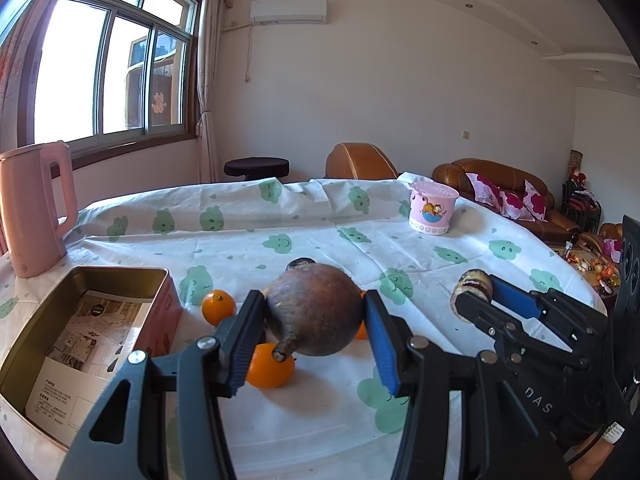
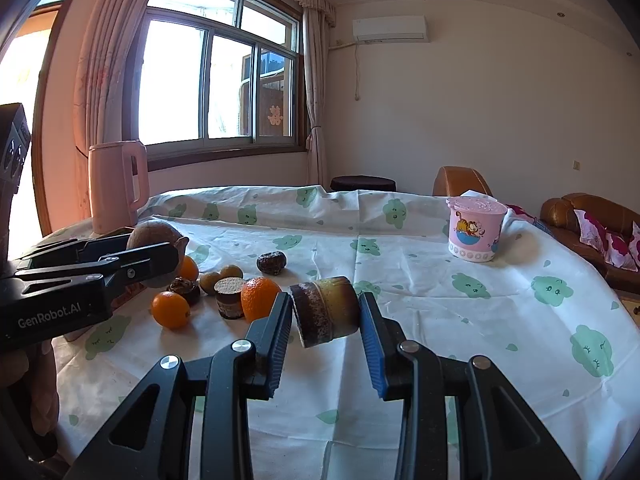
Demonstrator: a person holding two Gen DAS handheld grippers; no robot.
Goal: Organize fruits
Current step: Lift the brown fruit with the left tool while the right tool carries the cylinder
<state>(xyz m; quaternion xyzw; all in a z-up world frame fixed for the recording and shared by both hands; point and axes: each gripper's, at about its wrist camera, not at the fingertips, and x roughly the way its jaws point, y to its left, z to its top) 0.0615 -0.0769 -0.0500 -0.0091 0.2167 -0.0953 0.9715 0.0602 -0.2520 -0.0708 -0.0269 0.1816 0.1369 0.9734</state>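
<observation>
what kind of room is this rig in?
Most likely a home living or dining room: a brown leather sofa with floral cushions, a wall air conditioner, curtained window, and a table under a cloud-print cloth with a pink kettle.

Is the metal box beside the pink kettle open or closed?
Open. The metal box has no lid on it; only a printed paper lies inside, no fruit yet.
</observation>
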